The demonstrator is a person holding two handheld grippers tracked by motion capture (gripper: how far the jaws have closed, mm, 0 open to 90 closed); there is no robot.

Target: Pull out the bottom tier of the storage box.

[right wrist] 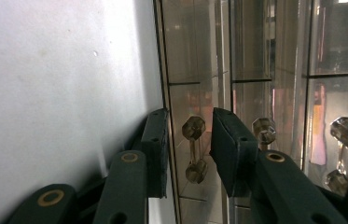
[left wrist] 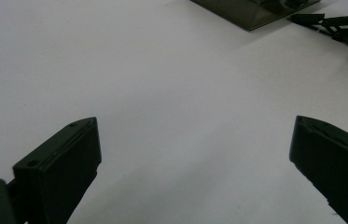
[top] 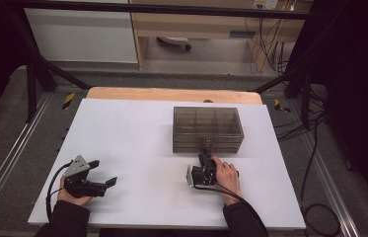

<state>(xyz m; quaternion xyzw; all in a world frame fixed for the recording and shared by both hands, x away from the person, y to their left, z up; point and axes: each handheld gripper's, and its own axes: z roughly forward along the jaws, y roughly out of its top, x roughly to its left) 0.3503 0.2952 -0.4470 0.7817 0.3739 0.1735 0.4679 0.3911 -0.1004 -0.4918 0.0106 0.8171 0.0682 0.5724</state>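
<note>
Two Jaws Bracket the Bottom Drawer's Handle

Two black jaws of the right gripper (right wrist: pixel 188 149) stand on either side of a small faceted drawer handle (right wrist: pixel 194 149) on the front of the smoked clear drawer box (top: pixel 208 129), which sits on the white table (top: pixel 122 148) right of centre, toward its far side. In the right gripper view the handle is a short bar with a knob at each end, and its long axis runs along the jaws' length, so the pads face its two long flanks. A sliver of gap shows on each side; the jaws look narrowed but not yet pressing, though the angle is tight and contact on the far pad cannot be ruled out. The gripper is rolled on its side, and the handle seems to belong to the lowest drawer, next to the tabletop.

The right hand (top: pixel 227 174) lies directly in front of the box, with its gripper's tips at the box's front face. The left gripper (top: pixel 103 173) rests well apart at the near left of the table, its jaws spread wide over bare surface, with nothing between them. The right is plainly the nearer. The coming move likely calls for a closing pinch, then a straight pull toward the person.
</note>
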